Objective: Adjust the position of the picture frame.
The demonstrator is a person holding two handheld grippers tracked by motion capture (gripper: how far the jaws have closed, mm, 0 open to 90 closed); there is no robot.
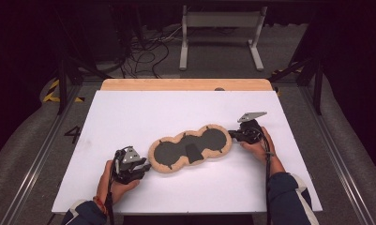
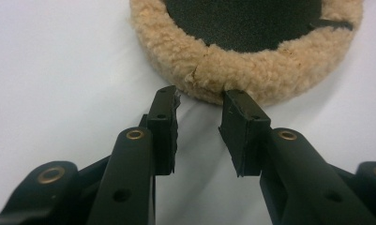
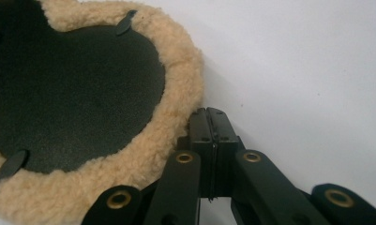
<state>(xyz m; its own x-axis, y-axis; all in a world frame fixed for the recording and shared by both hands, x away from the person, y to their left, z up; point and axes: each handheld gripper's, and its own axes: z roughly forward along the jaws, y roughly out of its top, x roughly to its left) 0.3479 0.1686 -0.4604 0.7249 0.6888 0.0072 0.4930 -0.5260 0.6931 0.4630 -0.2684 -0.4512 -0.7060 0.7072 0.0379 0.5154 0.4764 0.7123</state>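
We start with the tan fleece pad with three dark round panels (image 1: 190, 148), a long lobed piece lying flat near the middle of the white table top (image 1: 129, 112), slanting from lower left up to the right. A small dark flap (image 1: 193, 153) sits on its middle panel, and short dark tabs poke from the panel edges into the fleece.

At the pad's left end we have the left gripper (image 1: 146, 166), held in the person's left hand (image 1: 114, 180). In the left gripper view its jaws stand apart, the fingertips (image 2: 163, 101) right at the fleece rim (image 2: 232, 70), one of them just touching the fluffy edge; only bare white table lies between them, so nothing is pinched.

Over at the right end, the right gripper (image 1: 231, 135) sits in the right hand (image 1: 258, 145), a grey three-cornered plate (image 1: 251, 116) on top. In the right gripper view its jaws are pressed flat together with nothing between them, tips just beside the fleece border (image 3: 185, 70), whether touching we cannot tell.

Beyond the table's far wooden edge (image 1: 185, 85) we see a grey floor with cables (image 1: 143, 56) and a white metal frame (image 1: 221, 37).
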